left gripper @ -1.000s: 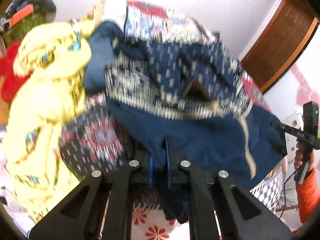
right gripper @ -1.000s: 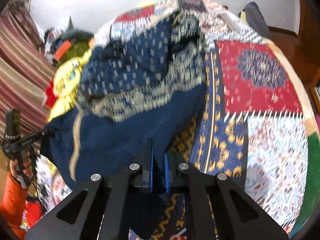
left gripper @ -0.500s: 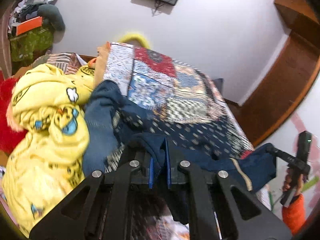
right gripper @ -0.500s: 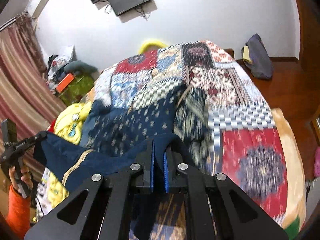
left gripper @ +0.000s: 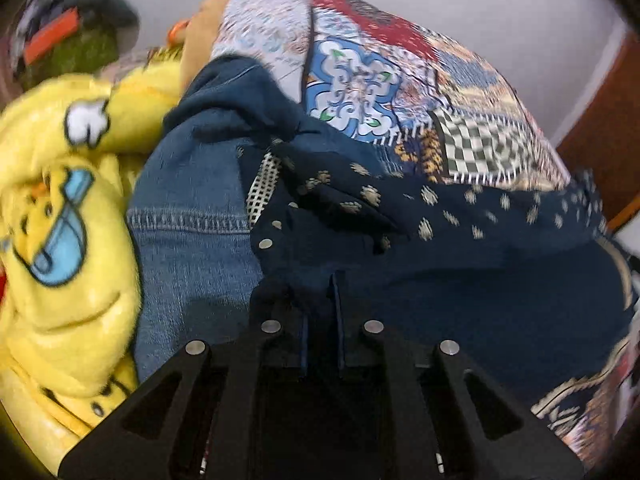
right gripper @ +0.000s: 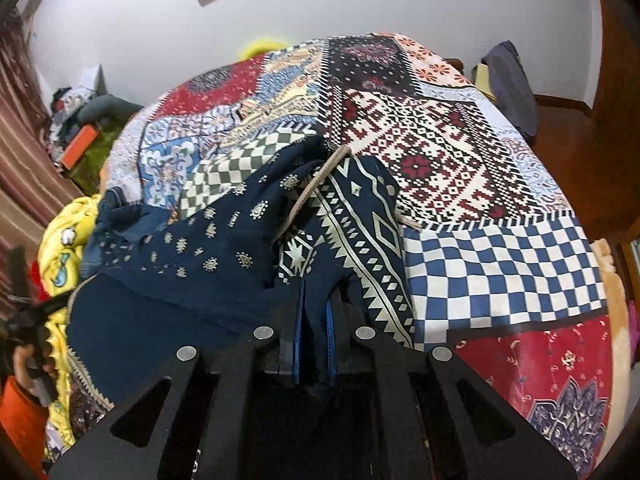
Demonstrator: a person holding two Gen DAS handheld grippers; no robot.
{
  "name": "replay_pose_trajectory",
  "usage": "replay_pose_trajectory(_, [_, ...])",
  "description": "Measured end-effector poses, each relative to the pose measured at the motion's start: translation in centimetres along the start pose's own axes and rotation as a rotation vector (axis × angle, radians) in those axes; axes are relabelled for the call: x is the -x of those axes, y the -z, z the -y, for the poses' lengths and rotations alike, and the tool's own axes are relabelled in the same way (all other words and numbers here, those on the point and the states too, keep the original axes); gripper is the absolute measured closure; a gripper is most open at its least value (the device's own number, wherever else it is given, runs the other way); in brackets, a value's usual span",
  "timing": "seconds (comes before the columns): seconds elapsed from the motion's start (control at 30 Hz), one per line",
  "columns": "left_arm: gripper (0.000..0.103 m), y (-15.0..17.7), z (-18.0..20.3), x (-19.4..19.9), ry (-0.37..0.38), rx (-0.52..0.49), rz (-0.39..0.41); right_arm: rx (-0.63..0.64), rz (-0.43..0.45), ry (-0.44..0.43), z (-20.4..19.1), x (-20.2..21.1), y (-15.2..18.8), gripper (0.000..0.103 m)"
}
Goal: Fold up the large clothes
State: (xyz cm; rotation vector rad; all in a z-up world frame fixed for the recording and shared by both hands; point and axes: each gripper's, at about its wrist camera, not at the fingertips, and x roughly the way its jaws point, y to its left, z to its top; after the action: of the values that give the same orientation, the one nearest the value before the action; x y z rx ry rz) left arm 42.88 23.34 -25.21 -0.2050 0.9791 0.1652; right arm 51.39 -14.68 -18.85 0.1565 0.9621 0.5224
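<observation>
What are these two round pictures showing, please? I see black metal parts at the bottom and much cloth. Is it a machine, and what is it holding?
No robot: a person carries one hand-held gripper in each hand, with a camera looking along its jaws. One picture is from the left gripper, the other from the right gripper. Both pinch an edge of the dark blue patterned garment; the right jaws are opening slightly. The garment lies on a bed with a colourful patchwork cover. Beside it are blue denim jeans and a yellow cartoon fleece blanket.
</observation>
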Motion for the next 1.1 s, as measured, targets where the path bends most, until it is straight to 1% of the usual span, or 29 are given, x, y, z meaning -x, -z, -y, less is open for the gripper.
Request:
replay_pose_trajectory(0.1, [0.089,0.6,1.9,1.2,-0.055,-0.135,-0.029,0.001,-0.033,-0.023,0.0,0.9,0.2,0.089])
replay_pose_trajectory(0.13, [0.086,0.7,2.3,1.7,-0.065,-0.168,-0.04,0.006,-0.045,-0.017,-0.1,1.4,0.4,0.088])
replay_pose_trajectory(0.2, [0.08,1.0,3.1,3.0,-0.081,-0.212,-0.034,0.022,-0.048,0.011,-0.4,2.4,0.7,0.085])
replay_pose_trajectory(0.23, [0.066,1.3,3.3,4.2,-0.081,-0.224,-0.02,0.033,-0.04,0.041,-0.7,2.9,0.8,0.078])
replay_pose_trajectory(0.27, [0.048,1.5,3.4,5.2,-0.074,-0.224,-0.004,0.054,-0.02,0.087,-1.2,4.1,1.3,0.066])
replay_pose_trajectory(0.3, [0.042,1.8,3.4,6.6,-0.063,-0.215,0.027,0.062,-0.005,0.107,-1.3,4.4,1.4,0.061])
replay_pose_trajectory(0.33, [0.038,2.0,3.4,7.7,-0.054,-0.207,0.057,0.072,0.018,0.119,-1.9,5.3,1.8,0.056])
replay_pose_trajectory(0.37, [0.036,2.3,3.5,8.7,-0.045,-0.204,0.078,0.084,0.031,0.11,-2.3,5.9,2.1,0.056])
replay_pose_trajectory(0.43, [0.032,2.8,3.9,9.8,-0.036,-0.206,0.088,0.119,0.022,0.082,-3.8,7.0,3.1,0.056])
replay_pose_trajectory(0.5, [0.026,3.4,4.2,10.3,-0.03,-0.205,0.089,0.152,0.013,0.075,-4.9,7.3,3.8,0.054])
replay_pose_trajectory(0.53, [0.021,3.8,4.5,10.2,-0.027,-0.207,0.081,0.175,0.008,0.076,-5.6,7.3,4.2,0.046])
replay_pose_trajectory(0.57, [0.02,4.1,4.8,10.1,-0.027,-0.21,0.077,0.2,0.003,0.078,-6.2,7.2,4.8,0.039])
replay_pose_trajectory(0.63, [0.02,4.9,5.7,9.0,-0.032,-0.227,0.054,0.249,0.0,0.073,-7.3,6.7,5.9,0.038])
replay_pose_trajectory(0.73, [0.02,5.7,7.0,7.3,-0.033,-0.242,0.013,0.294,-0.039,0.115,-8.0,5.2,7.2,0.038])
replay_pose_trajectory(0.77, [0.02,5.9,7.2,6.9,-0.037,-0.245,0.009,0.3,-0.055,0.131,-8.1,4.5,7.5,0.038])
replay_pose_trajectory(0.83, [0.02,5.8,7.6,5.8,-0.07,-0.251,0.015,0.305,-0.071,0.16,-8.1,3.3,7.8,0.038])
replay_pose_trajectory(0.9, [0.02,5.4,7.5,5.4,-0.101,-0.244,0.047,0.304,-0.082,0.196,-8.1,2.3,7.6,0.038])
replay_pose_trajectory(0.97, [0.02,4.6,6.8,4.7,-0.15,-0.233,0.081,0.297,-0.074,0.236,-7.9,1.4,6.9,0.038])
replay_pose_trajectory(1.07, [0.02,2.7,5.4,3.3,-0.179,-0.224,0.07,0.281,-0.035,0.27,-7.0,1.1,5.0,0.038])
replay_pose_trajectory(1.1, [0.018,1.8,4.9,2.7,-0.183,-0.223,0.064,0.276,-0.025,0.272,-6.9,1.0,4.5,0.038])
